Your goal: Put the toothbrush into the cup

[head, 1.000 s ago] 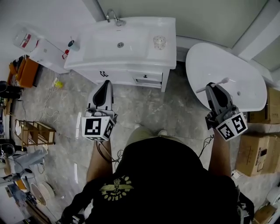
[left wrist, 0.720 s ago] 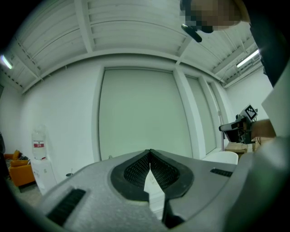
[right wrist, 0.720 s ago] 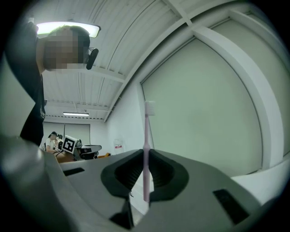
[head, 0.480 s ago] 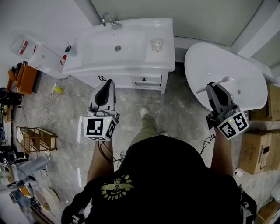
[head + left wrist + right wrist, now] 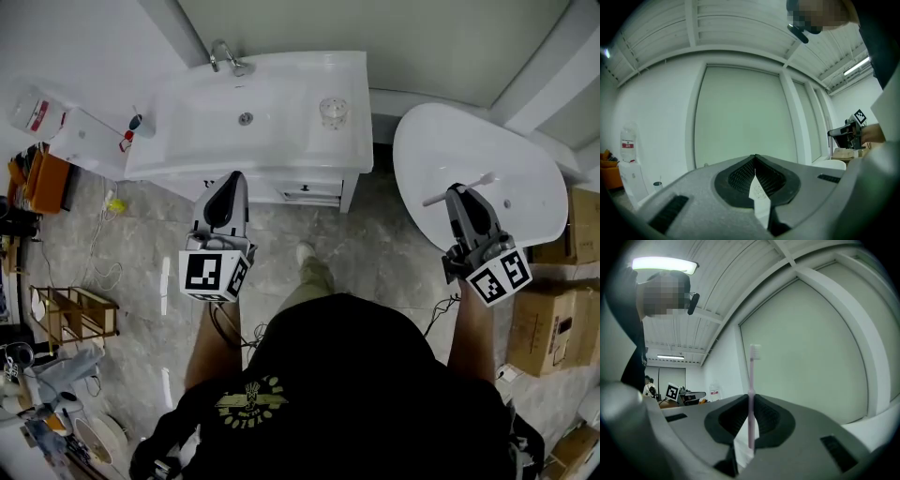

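My right gripper (image 5: pixel 466 191) is shut on a pale pink toothbrush (image 5: pixel 457 189), which sticks out sideways over the white oval tub (image 5: pixel 422 150). In the right gripper view the toothbrush (image 5: pixel 752 394) stands upright between the closed jaws, bristles at the top. A clear glass cup (image 5: pixel 332 112) stands on the right side of the white washbasin counter (image 5: pixel 281 141). My left gripper (image 5: pixel 226 195) is shut with nothing in it, in front of the basin cabinet. In the left gripper view the left gripper (image 5: pixel 755 169) shows its jaws pressed together.
A tap (image 5: pixel 225 56) sits at the basin's back edge. A small dark cup (image 5: pixel 136 123) and a water dispenser (image 5: pixel 66 127) stand to the left. Cardboard boxes (image 5: pixel 548 323) line the right side; a wooden rack (image 5: pixel 75 314) and clutter sit at the left.
The person has stepped closer to the basin, which has shifted left and down in the head view. Both grippers keep their pose; the toothbrush stays clamped in the right one.
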